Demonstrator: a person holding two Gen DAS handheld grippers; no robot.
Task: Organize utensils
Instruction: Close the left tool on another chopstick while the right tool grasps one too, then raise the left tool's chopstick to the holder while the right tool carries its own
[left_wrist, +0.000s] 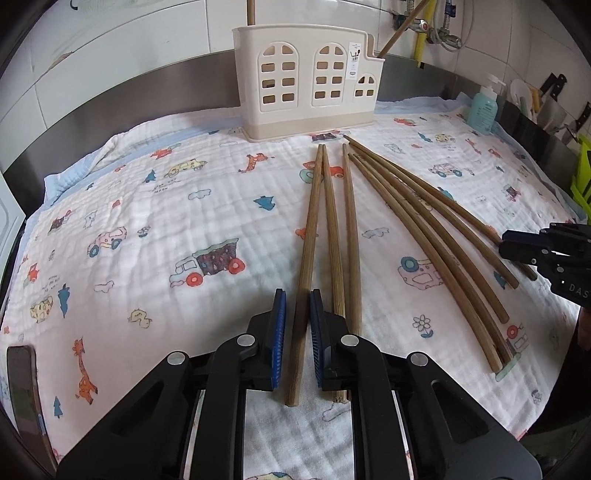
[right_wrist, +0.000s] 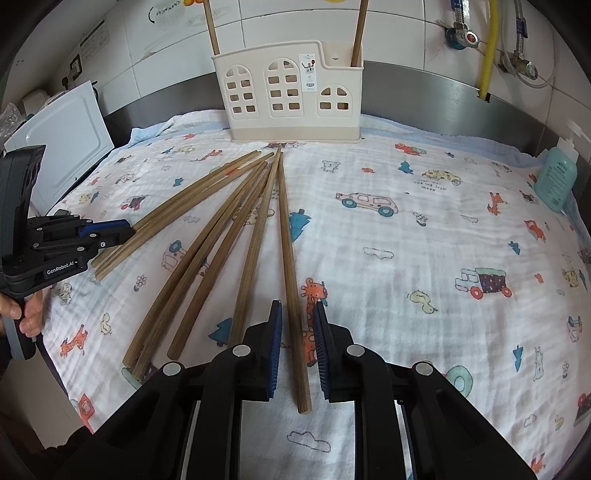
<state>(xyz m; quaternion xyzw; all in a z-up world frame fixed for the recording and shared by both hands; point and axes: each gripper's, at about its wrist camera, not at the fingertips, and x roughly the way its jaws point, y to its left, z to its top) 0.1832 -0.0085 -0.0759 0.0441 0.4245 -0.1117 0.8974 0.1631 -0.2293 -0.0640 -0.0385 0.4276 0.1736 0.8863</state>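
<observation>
Several long wooden chopsticks (left_wrist: 424, 229) lie fanned on a printed cloth (left_wrist: 147, 229), tips toward a cream utensil holder (left_wrist: 306, 81) at the back, which holds two upright sticks (right_wrist: 212, 33). My left gripper (left_wrist: 297, 301) is open, its blue pads straddling the leftmost chopstick (left_wrist: 308, 243) down at the cloth. My right gripper (right_wrist: 297, 310) is open, straddling the rightmost chopstick (right_wrist: 290, 266). The holder also shows in the right wrist view (right_wrist: 288, 96). The left gripper shows from the side in the right wrist view (right_wrist: 123, 230); the right one shows in the left wrist view (left_wrist: 508, 247).
A teal soap bottle (left_wrist: 482, 107) stands at the cloth's right back corner. A steel backsplash (right_wrist: 424, 88) and tiled wall with pipes and valves (right_wrist: 487, 48) lie behind. A white board (right_wrist: 62, 147) leans at the left. Knives and a green rack (left_wrist: 581, 177) are far right.
</observation>
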